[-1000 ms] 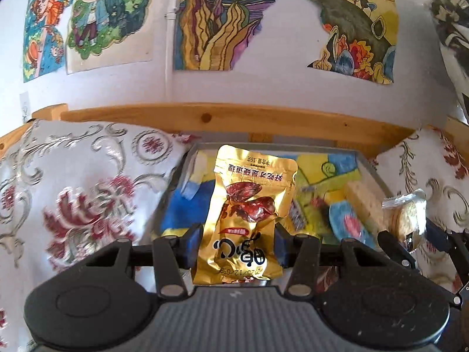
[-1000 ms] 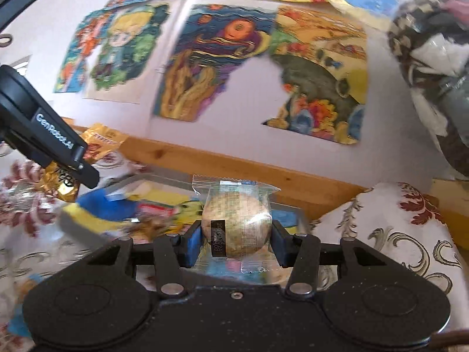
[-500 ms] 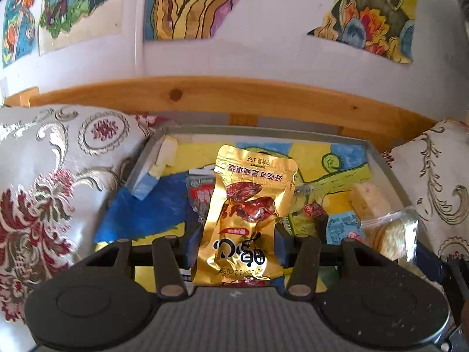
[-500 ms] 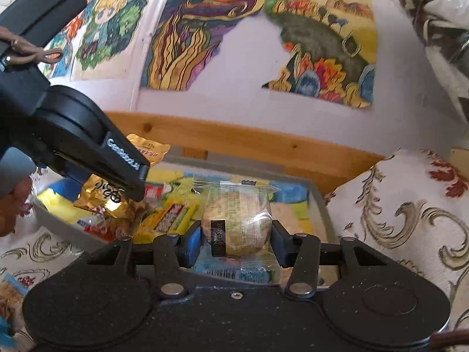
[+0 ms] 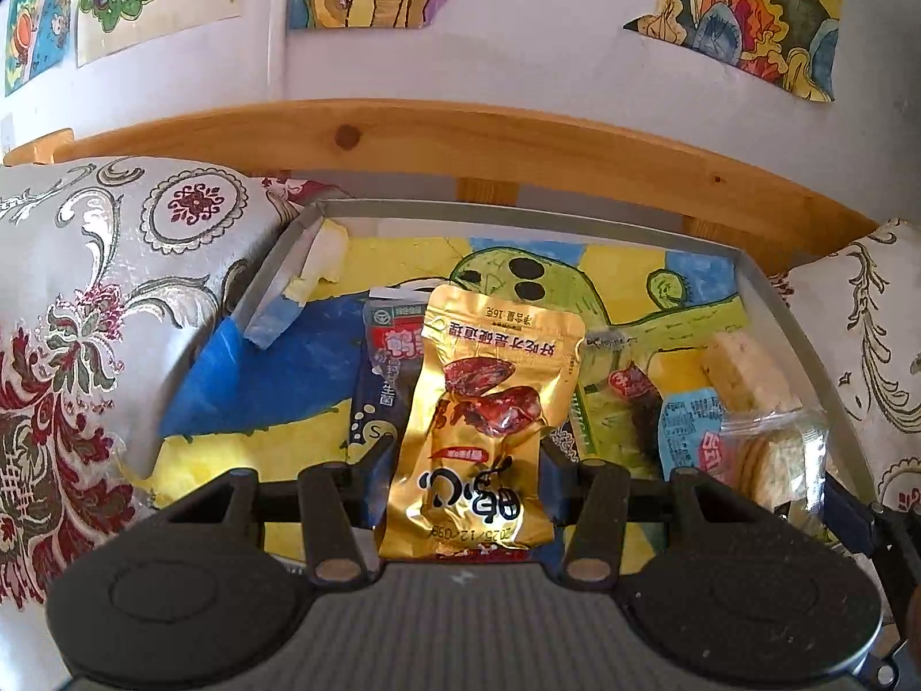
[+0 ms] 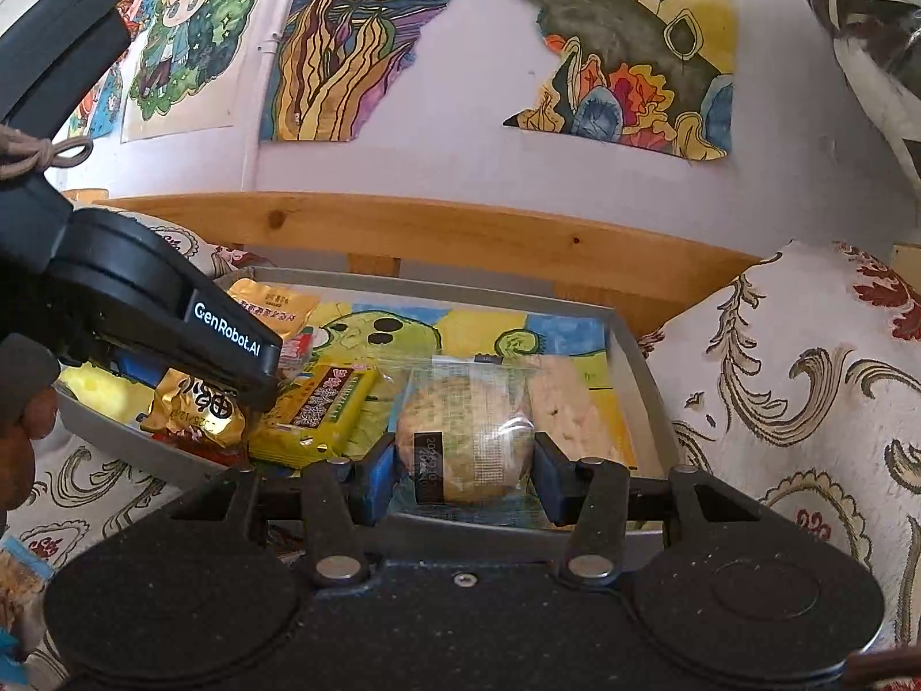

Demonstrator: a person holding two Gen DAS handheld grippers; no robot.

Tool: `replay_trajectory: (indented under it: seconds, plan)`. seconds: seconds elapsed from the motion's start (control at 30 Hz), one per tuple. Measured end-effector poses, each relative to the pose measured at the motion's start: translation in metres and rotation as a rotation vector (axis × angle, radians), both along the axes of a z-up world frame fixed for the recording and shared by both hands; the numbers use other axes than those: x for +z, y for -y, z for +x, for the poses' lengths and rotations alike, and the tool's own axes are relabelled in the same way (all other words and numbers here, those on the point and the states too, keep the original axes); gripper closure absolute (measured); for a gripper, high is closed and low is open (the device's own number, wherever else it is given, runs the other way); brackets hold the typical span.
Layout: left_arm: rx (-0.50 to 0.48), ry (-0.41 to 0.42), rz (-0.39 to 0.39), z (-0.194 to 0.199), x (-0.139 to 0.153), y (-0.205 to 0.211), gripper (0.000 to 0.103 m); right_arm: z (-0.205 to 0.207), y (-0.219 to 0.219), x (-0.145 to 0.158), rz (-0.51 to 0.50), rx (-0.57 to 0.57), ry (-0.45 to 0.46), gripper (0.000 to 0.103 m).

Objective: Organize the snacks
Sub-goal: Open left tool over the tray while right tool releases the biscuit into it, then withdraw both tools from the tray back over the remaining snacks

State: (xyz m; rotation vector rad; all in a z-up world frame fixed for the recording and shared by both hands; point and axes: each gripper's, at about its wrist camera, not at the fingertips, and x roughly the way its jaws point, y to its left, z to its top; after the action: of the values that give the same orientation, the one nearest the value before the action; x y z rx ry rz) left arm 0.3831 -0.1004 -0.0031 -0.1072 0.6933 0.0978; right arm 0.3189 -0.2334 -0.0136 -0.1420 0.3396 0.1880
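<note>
My left gripper (image 5: 466, 483) is shut on a gold foil date packet (image 5: 483, 432), held upright over the near middle of a grey tray (image 5: 518, 216). My right gripper (image 6: 466, 478) is shut on a round cake in a clear wrapper (image 6: 466, 437), low over the tray's (image 6: 639, 368) right near part. In the tray lie a dark blue packet (image 5: 377, 397), a yellow packet (image 6: 322, 409) and a pale cracker bar (image 6: 564, 409). The right wrist view shows the gold packet (image 6: 196, 409) at the tray's left near rim.
Patterned cushions flank the tray on the left (image 5: 86, 316) and right (image 6: 806, 403). A wooden rail (image 5: 460, 144) runs behind it, under a wall with drawings. A hand (image 6: 23, 432) holds the left gripper. Another snack pack (image 6: 17, 576) lies on the cushion at lower left.
Both grippers have moved forward and down over the tray, which now fills more of each view. Each still holds its packet.
</note>
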Motion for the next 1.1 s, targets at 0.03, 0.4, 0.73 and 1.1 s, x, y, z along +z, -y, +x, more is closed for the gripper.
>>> replay_trajectory:
  seconds: [0.03, 0.4, 0.73, 1.1]
  plan:
    - [-0.003, -0.003, 0.003, 0.000, 0.000, 0.000, 0.048, 0.000, 0.000, 0.000, 0.001, 0.000, -0.001, 0.052]
    - [-0.010, 0.026, -0.001, -0.023, 0.020, -0.013, 0.016, -0.012, -0.002, 0.010, -0.014, -0.023, 0.039, 0.028]
    - [0.096, 0.180, -0.018, -0.080, 0.044, -0.036, 0.002, -0.058, 0.003, 0.045, 0.020, -0.052, 0.162, 0.006]
    - [0.090, 0.335, 0.055, -0.155, 0.071, -0.040, 0.001, -0.123, 0.003, 0.074, 0.084, -0.039, 0.248, 0.001]
